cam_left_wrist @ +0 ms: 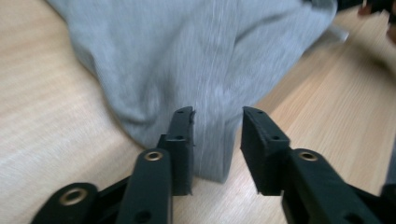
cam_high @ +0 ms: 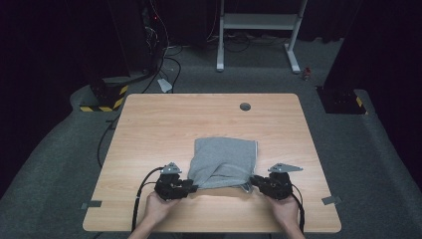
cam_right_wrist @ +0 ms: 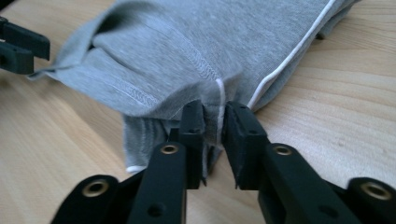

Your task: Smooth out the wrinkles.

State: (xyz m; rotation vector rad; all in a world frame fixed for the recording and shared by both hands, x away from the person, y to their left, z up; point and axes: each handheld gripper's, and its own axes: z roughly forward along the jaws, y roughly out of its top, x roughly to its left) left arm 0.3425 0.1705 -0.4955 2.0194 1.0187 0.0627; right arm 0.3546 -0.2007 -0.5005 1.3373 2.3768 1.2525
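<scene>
Grey cloth point(cam_high: 224, 162), folded into a rough square, lies on the wooden table point(cam_high: 159, 124) a little toward the person's side of the middle, its near edge bunched and pulled between the two claws. At about eight o'clock from the cloth's middle, the left claw point(cam_high: 191, 187) meets the near left corner; in the left gripper view its jaws stand apart, with a fold of the cloth point(cam_left_wrist: 205, 70) lying between them against one jaw and clear of the other, so nothing is pinched there. At about four o'clock the right claw point(cam_high: 255, 180) meets the near right corner; in the right gripper view its jaws are narrow, with a white-piped seam of the cloth point(cam_right_wrist: 210, 42) running between them, and whether they still press on it I cannot tell. Bare table stretches wide at nine, twelve and three o'clock of the cloth, with a small round hole point(cam_high: 245, 106) near the far edge at twelve. Toward six o'clock only a narrow strip of table remains, taken up by the person's two hands.
</scene>
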